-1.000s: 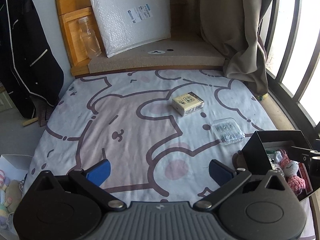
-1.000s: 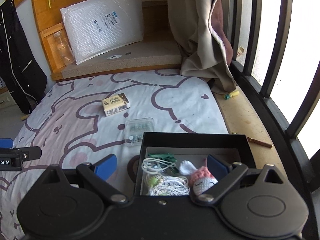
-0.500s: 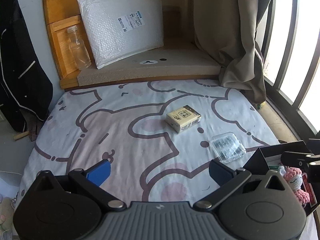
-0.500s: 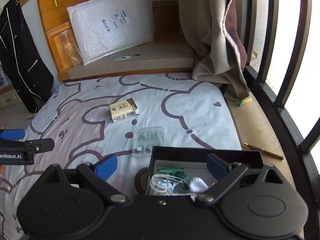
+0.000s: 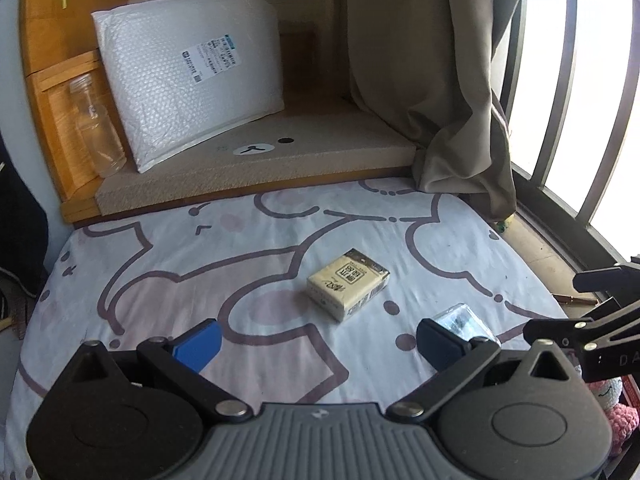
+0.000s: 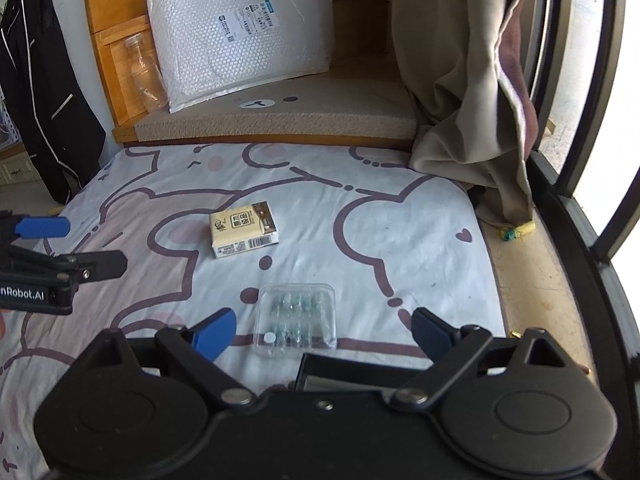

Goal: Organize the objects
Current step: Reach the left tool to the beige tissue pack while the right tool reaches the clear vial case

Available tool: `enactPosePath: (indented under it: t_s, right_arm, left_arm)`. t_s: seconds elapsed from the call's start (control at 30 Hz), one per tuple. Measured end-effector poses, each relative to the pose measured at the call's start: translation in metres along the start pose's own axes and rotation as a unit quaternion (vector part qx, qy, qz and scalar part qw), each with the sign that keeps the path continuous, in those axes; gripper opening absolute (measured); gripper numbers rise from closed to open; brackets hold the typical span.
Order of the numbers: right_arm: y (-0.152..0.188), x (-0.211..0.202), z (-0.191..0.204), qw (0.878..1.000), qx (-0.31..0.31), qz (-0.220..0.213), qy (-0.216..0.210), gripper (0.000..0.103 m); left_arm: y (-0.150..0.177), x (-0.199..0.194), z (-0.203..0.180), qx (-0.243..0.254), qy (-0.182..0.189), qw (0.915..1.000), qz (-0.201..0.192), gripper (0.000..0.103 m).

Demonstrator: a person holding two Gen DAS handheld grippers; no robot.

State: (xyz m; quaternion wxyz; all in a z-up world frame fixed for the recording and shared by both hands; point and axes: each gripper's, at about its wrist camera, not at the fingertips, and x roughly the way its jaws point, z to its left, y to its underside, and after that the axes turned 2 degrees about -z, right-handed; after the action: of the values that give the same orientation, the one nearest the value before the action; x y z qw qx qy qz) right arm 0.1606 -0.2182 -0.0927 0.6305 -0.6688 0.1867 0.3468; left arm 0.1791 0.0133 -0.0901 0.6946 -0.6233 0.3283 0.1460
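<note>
Hovering both grippers wide open and empty, we line our right gripper (image 6: 322, 330) over the clear plastic case (image 6: 297, 320) (left gripper (image 5: 318, 338) faces the tissue pack (image 5: 348, 283)), judging a descend-and-close comes next

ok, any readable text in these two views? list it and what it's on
"nRobot.AI": left gripper body in the right wrist view, cut off at the frame edge.
"DA": right gripper body in the left wrist view, partial.
Shipping label on the bubble mailer: printed lines and barcode, too small to read.
Cream packet: dark characters, QR code and barcode, not legible.
Clear plastic case: no readable text.
</note>
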Motion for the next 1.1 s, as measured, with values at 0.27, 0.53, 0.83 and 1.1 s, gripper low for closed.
enactPosePath:
  t_s: [0.27,0.53,0.83,1.1]
  right_arm:
    - [-0.013,0.039,-0.002,1.000,-0.005,0.025,-0.015,0.093]
    - [-0.021,0.064,0.000,0.998,-0.009,0.044,-0.037,0.093]
    - [-0.022,0.093,0.000,0.994,-0.008,0.088,-0.068,0.091]
    - [-0.019,0.111,0.000,0.989,-0.016,0.127,-0.068,0.090]
  left_arm:
    - [-0.023,0.042,0.016,0.030,0.015,0.9994,-0.012,0.099]
    - [-0.037,0.077,0.016,0.042,0.063,0.9970,-0.014,0.099]
    - [-0.036,0.117,-0.003,0.127,0.135,0.9826,0.017,0.099]
    - [-0.033,0.147,-0.008,0.169,0.171,0.9686,0.062,0.090]
